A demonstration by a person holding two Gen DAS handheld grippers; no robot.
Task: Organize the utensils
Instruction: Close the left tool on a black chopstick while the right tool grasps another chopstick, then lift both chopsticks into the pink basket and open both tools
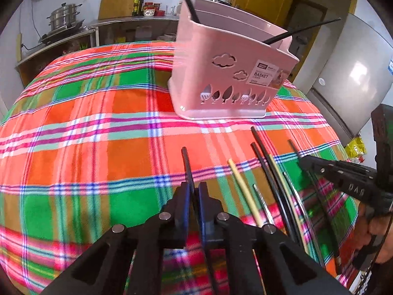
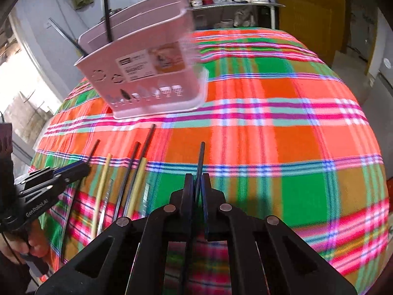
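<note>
left wrist: left hand-held gripper point(image 1: 194, 191) clamped on black chopstick point(image 1: 187, 166), near side of pink basket point(image 1: 228, 73) on plaid worktop point(image 1: 98, 123); loose chopsticks point(image 1: 270, 172) right of it | right wrist: right hand-held gripper point(image 2: 197, 184) clamped on black chopstick point(image 2: 200, 162); pink basket point(image 2: 147, 73) far-left, two black sticks inside; loose chopsticks point(image 2: 122, 177) below basket

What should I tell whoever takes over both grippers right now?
Left gripper: shut on a thin black chopstick.
Right gripper: shut on another black chopstick.
Pink plastic utensil basket stands on the plaid tablecloth with two black chopsticks already leaning inside.
Left: drop both held sticks in, then collect the loose black and yellow chopsticks lying on the cloth in front of it.
</note>
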